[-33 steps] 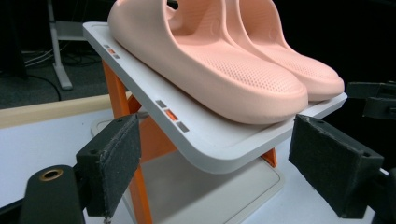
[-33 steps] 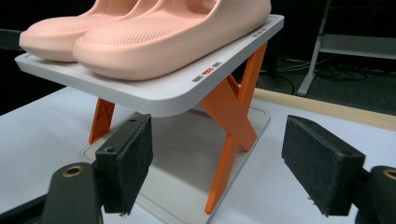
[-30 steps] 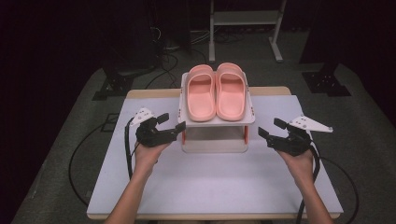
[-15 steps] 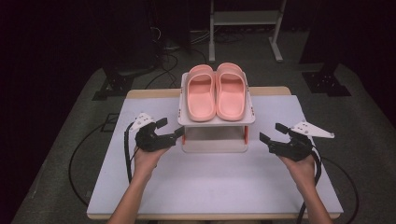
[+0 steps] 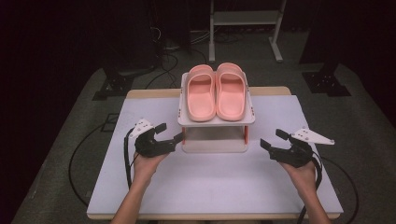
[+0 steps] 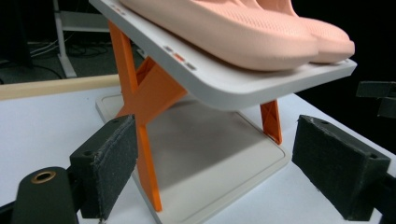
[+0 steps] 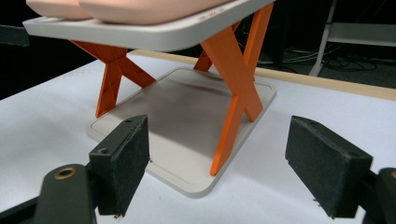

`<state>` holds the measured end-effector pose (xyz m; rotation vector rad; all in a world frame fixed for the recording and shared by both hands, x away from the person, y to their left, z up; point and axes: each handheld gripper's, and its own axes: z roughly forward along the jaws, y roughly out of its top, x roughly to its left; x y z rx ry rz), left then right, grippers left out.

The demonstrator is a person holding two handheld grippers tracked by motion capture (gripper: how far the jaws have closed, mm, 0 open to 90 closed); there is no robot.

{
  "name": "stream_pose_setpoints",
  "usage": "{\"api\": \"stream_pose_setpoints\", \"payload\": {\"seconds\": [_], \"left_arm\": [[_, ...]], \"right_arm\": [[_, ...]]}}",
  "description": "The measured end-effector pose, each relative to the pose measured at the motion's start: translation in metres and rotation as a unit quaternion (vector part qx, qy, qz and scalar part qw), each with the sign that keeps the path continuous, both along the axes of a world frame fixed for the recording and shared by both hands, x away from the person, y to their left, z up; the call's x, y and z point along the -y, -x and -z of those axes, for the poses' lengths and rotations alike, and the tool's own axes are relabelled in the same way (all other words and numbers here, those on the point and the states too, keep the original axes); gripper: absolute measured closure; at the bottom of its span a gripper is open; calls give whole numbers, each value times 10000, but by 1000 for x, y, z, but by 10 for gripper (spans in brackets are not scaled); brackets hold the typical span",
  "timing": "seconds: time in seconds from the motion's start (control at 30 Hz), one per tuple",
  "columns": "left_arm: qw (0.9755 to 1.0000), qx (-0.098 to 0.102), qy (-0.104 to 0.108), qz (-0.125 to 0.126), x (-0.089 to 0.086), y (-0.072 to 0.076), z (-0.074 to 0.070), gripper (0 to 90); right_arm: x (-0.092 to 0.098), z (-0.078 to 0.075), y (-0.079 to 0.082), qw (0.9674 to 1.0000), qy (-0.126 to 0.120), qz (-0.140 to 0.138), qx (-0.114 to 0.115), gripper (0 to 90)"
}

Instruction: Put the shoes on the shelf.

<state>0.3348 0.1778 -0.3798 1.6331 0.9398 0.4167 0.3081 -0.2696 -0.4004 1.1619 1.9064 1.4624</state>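
Item: pair of pink slippers (image 5: 217, 91), side by side, toes toward you, on the upper shelf (image 5: 215, 120) of a small two-tier rack; centre of the high view, slightly above the middle. White shelf and base plate (image 7: 187, 126), orange X-shaped legs (image 7: 233, 88).

Your left gripper (image 5: 169, 134): lower left of centre, just beside the rack's left side, jaws spread wide, holding nothing. In the left gripper view the nearest orange leg (image 6: 135, 116) stands close to one pad.

Your right gripper (image 5: 273, 140): lower right of centre, near the rack but apart from it, jaws wide, empty.

Hazards, as judged:
- Both grippers sit below shelf level. If you advance from here, a jaw is likely to strike a leg or the shelf edge and push the light rack across the white table (image 5: 140, 186).
- A knocked or tilted shelf could slide the slippers off; nothing appears to retain them.
- If you grip a slipper by its soft edge alone, it may fold and slip.
- Raise first, then approach from above.
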Motion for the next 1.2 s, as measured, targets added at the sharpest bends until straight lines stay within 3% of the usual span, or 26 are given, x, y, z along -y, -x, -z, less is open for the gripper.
{"api": "stream_pose_setpoints", "payload": {"seconds": [0.37, 0.8, 1.03, 1.2], "left_arm": [[10000, -12, 12, -22, -7, 13, 15, 140], [9999, -81, 83, -122, -14, 22, 29, 110], [9998, -185, 65, -77, -17, 29, 40, 106], [9998, -200, -48, -25, -17, 34, 42, 96]], "right_arm": [[6, 17, 10, 9998, 47, 31, -173, 208], [8, 29, 19, 9998, 7, 24, -222, 207], [10, 45, 34, 9998, -86, 114, -132, 203], [8, 47, 41, 10000, -13, 36, -48, 202]]}}
